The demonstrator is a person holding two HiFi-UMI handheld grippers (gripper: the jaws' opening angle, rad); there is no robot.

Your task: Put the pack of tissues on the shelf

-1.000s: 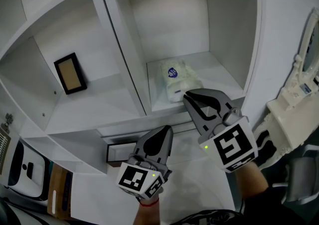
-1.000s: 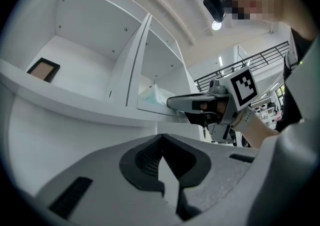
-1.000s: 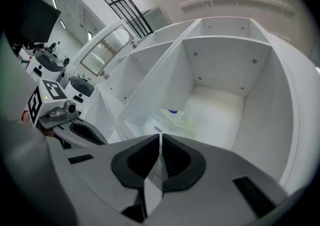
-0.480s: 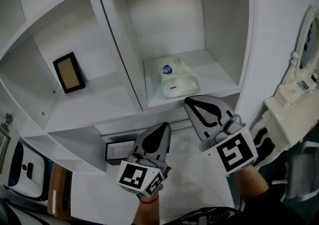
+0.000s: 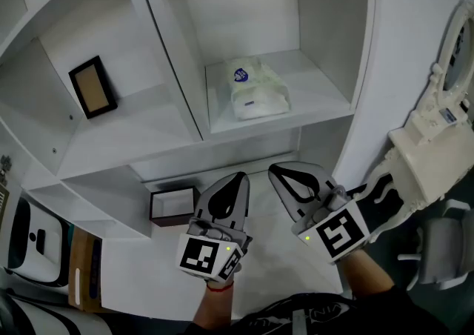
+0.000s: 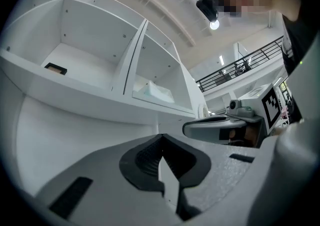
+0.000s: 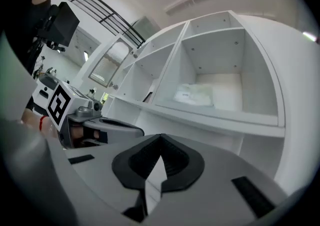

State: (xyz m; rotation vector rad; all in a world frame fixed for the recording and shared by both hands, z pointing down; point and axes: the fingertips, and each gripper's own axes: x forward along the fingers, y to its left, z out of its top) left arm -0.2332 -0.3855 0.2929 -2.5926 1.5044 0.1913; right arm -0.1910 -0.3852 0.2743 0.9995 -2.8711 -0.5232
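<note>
The pack of tissues lies on the white shelf, in its right-hand space. The left tongs and the right tongs hang below it, well apart from it. Both are closed tight and hold nothing.

One tissue pack, one frame, one box, left claw, right claw.

Print on the tissue pack too small to read. White ornate object cut off right. White device cut off left.
</note>
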